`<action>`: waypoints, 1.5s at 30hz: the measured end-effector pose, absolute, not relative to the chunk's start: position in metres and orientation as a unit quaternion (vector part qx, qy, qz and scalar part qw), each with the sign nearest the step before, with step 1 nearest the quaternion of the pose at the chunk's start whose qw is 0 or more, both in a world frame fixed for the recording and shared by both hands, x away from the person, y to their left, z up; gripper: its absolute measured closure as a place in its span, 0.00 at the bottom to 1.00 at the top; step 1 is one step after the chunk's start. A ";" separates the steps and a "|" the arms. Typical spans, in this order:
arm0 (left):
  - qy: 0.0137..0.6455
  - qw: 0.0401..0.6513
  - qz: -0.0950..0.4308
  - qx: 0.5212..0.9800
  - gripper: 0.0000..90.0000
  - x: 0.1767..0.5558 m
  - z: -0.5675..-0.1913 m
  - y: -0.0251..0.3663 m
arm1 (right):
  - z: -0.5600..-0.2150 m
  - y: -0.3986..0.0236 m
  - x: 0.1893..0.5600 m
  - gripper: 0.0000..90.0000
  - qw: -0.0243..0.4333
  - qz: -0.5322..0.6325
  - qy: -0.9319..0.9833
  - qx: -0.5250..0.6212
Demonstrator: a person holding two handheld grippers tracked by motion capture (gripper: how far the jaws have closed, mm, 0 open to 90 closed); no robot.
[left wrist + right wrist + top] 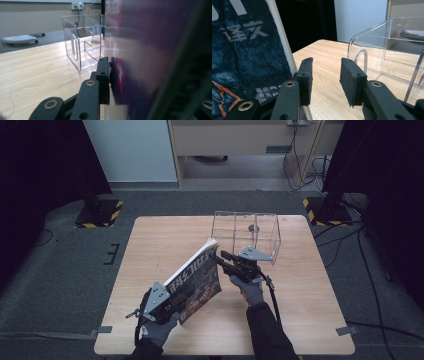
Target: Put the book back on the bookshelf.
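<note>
1. Magazine (194, 279): held tilted above the middle of the bench (150, 240), spine end low toward the near-left, page edge raised toward the far-right. Its long axis is seen running from the left gripper (167, 304) up toward the clear box (245, 236).
2. Left gripper: fingers (103, 80) clamped on the magazine's lower end; in the left gripper view one pad is seen pressed flat on the cover, the other hidden behind the pages.
3. Right gripper (225, 257): fingers (305, 80) apart, nothing between them. The magazine's upper edge lies just beside the left-hand pad, outside the gap.
4. Clear box: placed at the far-right part of the bench, just beyond the right gripper, which is the nearer one to it.
5. Governing relation, as judged: the magazine's free top edge lies to one side of the open fingers; a sideways shift is needed before closure.
6. View differences: the box's slot handle is shown close in the gripper views; the overall tilt is shown in the high view.
</note>
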State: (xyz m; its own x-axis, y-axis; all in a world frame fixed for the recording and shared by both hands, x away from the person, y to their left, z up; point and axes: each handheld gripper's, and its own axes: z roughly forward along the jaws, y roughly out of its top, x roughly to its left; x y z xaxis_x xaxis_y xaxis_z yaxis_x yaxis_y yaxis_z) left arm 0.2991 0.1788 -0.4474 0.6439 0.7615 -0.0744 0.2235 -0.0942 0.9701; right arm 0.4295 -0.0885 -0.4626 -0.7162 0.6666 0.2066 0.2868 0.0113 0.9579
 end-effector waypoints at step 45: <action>0.395 0.540 0.216 0.711 0.91 0.314 -0.407 0.185 | -0.460 -0.157 0.400 0.42 0.202 0.515 0.739 0.384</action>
